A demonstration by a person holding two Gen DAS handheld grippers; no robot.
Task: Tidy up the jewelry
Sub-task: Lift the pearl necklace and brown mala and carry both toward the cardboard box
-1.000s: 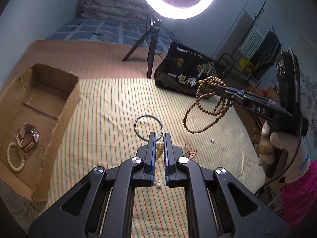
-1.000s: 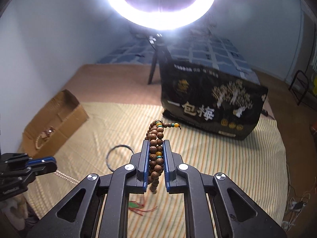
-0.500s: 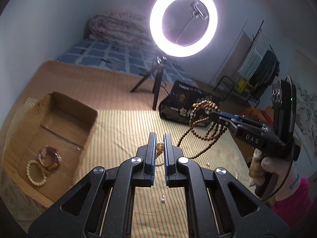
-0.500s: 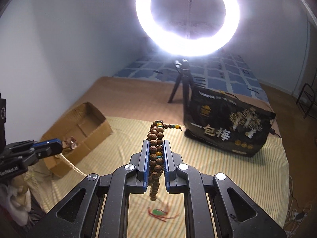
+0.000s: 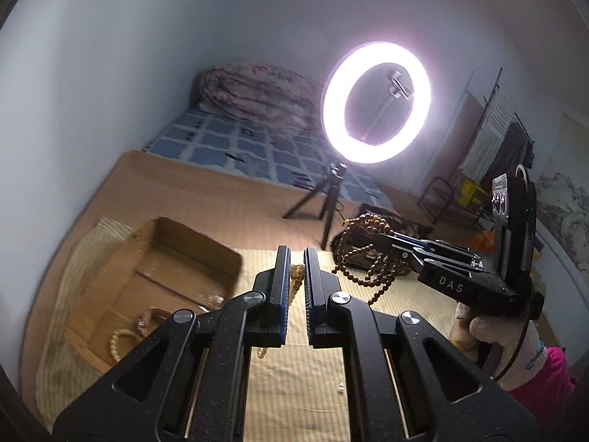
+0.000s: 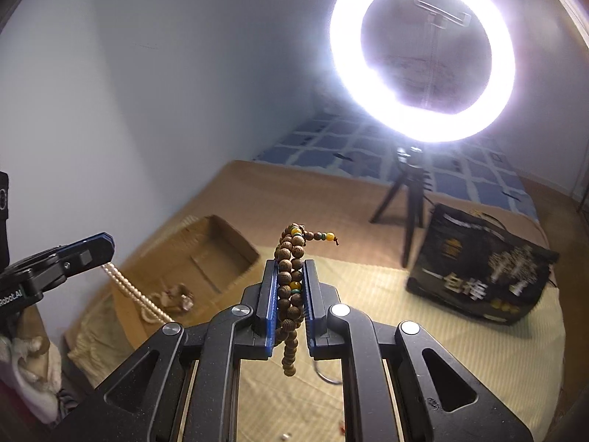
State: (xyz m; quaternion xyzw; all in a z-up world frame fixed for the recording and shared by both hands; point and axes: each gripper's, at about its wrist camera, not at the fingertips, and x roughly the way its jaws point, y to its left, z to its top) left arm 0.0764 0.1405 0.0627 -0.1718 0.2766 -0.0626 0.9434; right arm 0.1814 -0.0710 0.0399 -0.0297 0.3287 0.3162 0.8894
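While both tools hang above the striped bed mat (image 5: 294, 386), the left hand-held gripper (image 5: 296, 270) pinches a strand of cream pearl beads (image 6: 127, 283), which dangles below it. Beside it, the right hand-held gripper (image 6: 291, 269), held in a gloved hand (image 5: 493, 346), is clamped on a looped string of brown wooden beads (image 6: 289, 294). Off to the left sits an open cardboard box (image 5: 176, 258) holding a pale bead bracelet (image 5: 117, 342). Farther back stand a lit ring light (image 5: 375, 101) and a black bag (image 6: 486, 269).
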